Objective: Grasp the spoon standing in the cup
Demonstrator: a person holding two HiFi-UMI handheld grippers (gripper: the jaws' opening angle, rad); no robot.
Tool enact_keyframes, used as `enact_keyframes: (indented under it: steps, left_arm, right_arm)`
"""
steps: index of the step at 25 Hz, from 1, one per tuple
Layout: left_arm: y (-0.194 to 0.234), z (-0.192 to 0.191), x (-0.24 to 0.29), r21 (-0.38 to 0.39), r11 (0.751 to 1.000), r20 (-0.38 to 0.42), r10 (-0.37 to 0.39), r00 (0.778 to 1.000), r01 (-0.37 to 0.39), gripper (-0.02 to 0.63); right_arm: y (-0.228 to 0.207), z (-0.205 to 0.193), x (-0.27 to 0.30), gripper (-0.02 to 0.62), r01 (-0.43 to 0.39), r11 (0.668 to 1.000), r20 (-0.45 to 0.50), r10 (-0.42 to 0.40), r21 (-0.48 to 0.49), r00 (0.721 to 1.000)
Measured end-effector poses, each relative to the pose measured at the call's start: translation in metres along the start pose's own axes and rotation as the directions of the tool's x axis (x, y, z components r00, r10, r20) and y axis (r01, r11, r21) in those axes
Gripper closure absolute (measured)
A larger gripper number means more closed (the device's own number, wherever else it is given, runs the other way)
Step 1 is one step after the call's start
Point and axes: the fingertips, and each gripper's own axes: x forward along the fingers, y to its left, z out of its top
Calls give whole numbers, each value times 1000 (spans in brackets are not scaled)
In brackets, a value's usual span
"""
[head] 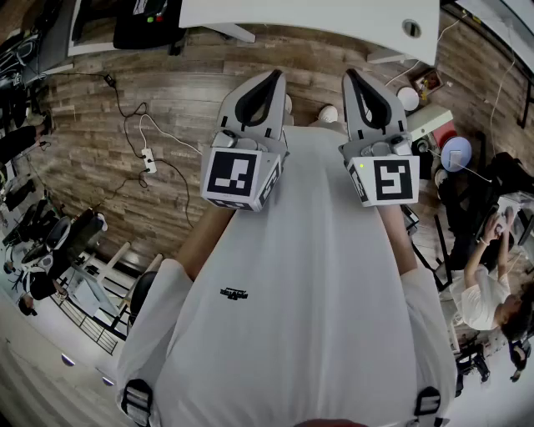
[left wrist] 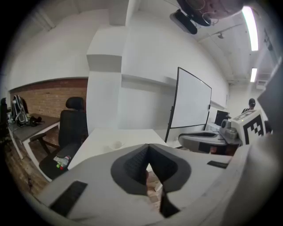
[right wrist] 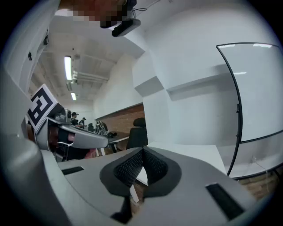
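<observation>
Neither a cup nor a spoon shows in the head view. In the left gripper view a small pale round thing (left wrist: 116, 145), perhaps the cup, sits on the white table (left wrist: 101, 137); no spoon can be made out in it. Both grippers are held up in front of the person's white shirt, well short of the table. My left gripper (head: 274, 77) is shut with nothing between its jaws (left wrist: 148, 146). My right gripper (head: 351, 75) is shut and empty too (right wrist: 142, 151). They stand side by side, a hand's width apart.
The white table (head: 309, 17) lies ahead over a wooden floor with cables (head: 146, 154). A whiteboard on a stand (left wrist: 192, 99) is right of the table, a black office chair (left wrist: 73, 123) to its left. A seated person (head: 488, 288) is at the far right.
</observation>
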Motion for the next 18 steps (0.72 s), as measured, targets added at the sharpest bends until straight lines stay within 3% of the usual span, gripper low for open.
enact_keyframes:
  steps: [11, 18]
  left_arm:
    - [-35, -3, 5, 2, 999, -24, 41, 999, -41, 592]
    - [-11, -7, 8, -22, 997, -34, 79, 996, -80, 592]
  right_arm:
    - [-19, -19, -31, 591, -80, 994, -43, 77, -81, 996]
    - [-27, -18, -9, 591, -75, 994, -53, 71, -74, 996]
